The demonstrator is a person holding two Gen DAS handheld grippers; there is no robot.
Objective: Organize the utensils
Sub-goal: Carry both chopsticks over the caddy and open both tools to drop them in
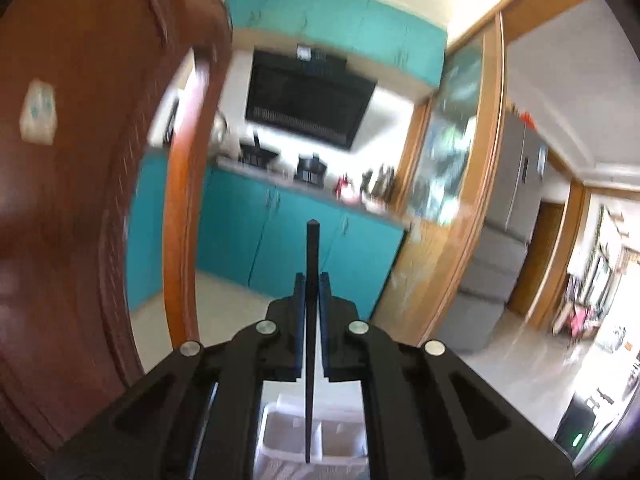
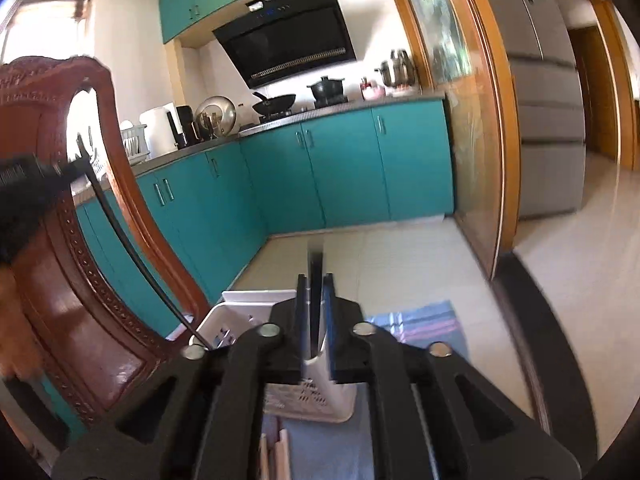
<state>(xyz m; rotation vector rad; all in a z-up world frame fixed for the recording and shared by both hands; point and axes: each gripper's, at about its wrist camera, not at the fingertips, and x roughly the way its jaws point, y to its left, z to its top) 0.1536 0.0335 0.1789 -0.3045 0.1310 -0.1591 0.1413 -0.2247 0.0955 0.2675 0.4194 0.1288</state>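
Note:
My left gripper (image 1: 312, 280) is shut on a black chopstick (image 1: 311, 320) held upright; its lower end hangs over a white divided utensil holder (image 1: 280, 432) below. My right gripper (image 2: 315, 280) is shut on a dark, flat utensil handle (image 2: 315, 304), also upright, just above the same white holder (image 2: 240, 312). In the right wrist view the left gripper (image 2: 76, 166) shows at the far left with its black chopstick (image 2: 132, 248) slanting down into the holder.
A carved brown wooden chair back (image 2: 80, 240) stands close on the left. Teal kitchen cabinets (image 2: 340, 168), a counter with pans, and a glass sliding door (image 2: 472, 140) lie ahead. A blue cloth (image 2: 420, 324) lies under the holder. Pale sticks (image 2: 276, 456) lie below.

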